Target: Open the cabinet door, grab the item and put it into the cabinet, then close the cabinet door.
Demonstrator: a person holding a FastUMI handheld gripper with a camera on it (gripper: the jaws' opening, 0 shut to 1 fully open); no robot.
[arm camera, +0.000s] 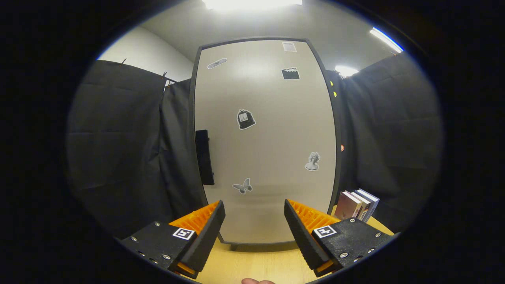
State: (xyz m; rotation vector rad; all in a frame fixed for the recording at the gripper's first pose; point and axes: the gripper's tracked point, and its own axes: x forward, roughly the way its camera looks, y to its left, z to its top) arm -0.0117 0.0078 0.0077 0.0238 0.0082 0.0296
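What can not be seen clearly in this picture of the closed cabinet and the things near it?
- Inside of the cabinet: hidden by its shut door, gripper view.
- Books: partly behind the cabinet's side; covers too small to tell.
- Small stickers on the door, such as the top one: too small to make out.
- Table: partly hidden by the open tool.
- Pink bit at the table's near edge: cut off, cannot tell what.

Black-and-orange, ribbed, screwed hand-held gripper [254,221]
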